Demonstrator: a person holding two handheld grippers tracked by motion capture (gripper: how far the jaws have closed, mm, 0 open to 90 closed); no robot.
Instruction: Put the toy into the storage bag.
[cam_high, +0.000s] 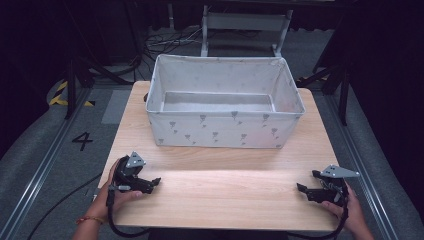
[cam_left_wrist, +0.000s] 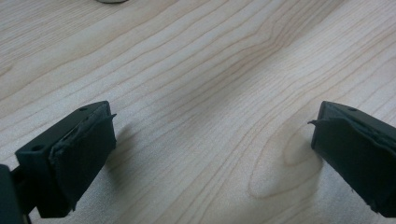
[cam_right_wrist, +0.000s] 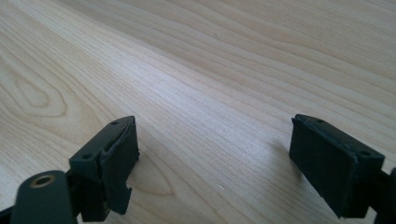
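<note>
A pale rectangular fabric storage box with a small grey printed pattern (cam_high: 225, 107) stands upright and open-topped on the far half of the light wooden table (cam_high: 225, 200), its long axis running across the table from left to right and its open mouth facing up; its inside looks bare down to the grey bottom. The black left gripper (cam_high: 156, 182), held in the person's left hand (cam_high: 112, 197), sits low over the near left part of the table, well apart from the box, and points toward the table's middle. In the left gripper view its two black padded jaws stand wide apart with nothing but wood grain between them (cam_left_wrist: 210, 140). The black right gripper (cam_high: 300, 188), held in the right hand (cam_high: 350, 210), sits over the near right corner and points inward toward the left one. In the right gripper view its jaws are likewise spread wide, holding nothing, with bare tabletop (cam_right_wrist: 210, 140) showing between the pads.
</note>
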